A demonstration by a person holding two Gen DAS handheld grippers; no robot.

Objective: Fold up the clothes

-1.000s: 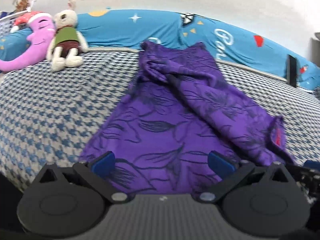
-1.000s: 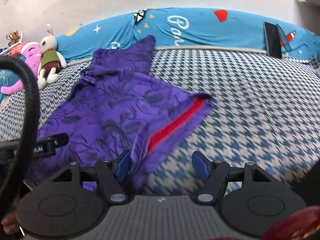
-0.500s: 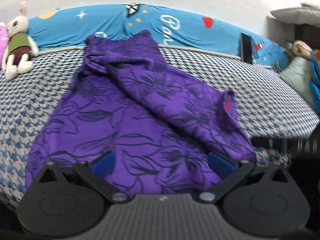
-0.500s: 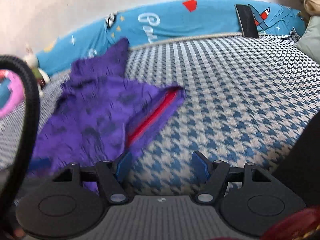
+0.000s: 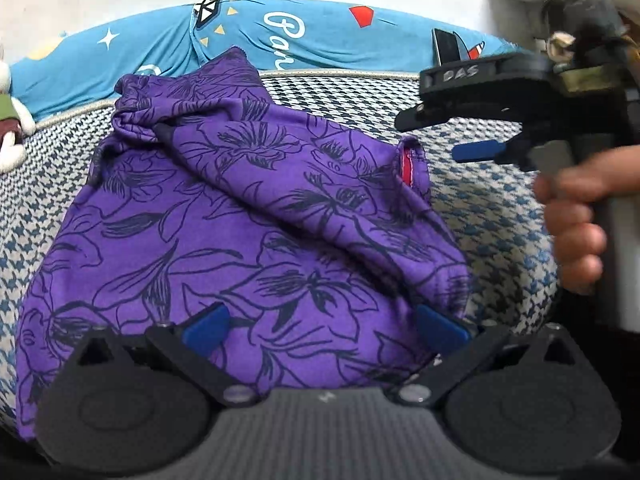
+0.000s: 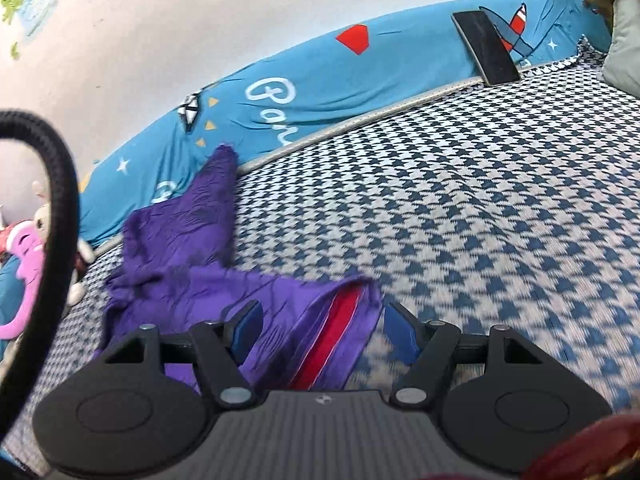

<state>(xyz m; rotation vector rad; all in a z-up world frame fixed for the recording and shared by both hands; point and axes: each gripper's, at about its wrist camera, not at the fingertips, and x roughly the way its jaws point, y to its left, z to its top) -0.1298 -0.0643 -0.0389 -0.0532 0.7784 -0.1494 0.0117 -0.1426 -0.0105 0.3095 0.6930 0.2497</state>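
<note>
Two tools work over one purple garment (image 5: 224, 216) spread on the checked bed (image 6: 480, 200). Its long axis runs from the near edge, under the left tool (image 5: 324, 328), away toward the blue bolster (image 5: 168, 52) at the far side. A flap is already laid over from the right, and its red-lined hem (image 5: 407, 162) stands up at the garment's right edge.

The left tool has its fingers spread wide, with the near hem lying between and under them; I cannot tell whether they touch the cloth. The right tool (image 6: 320, 322), held in a hand (image 5: 576, 216), is also spread and pinching nothing. In the right wrist view the red-lined hem (image 6: 332, 344) lies directly between its blue fingertips (image 6: 400, 330), so this tool is the nearer one to that edge, which sits just ahead of it and slightly left.

Judging by this, any further fold turns on that right edge being carried leftward across the long axis.
</note>
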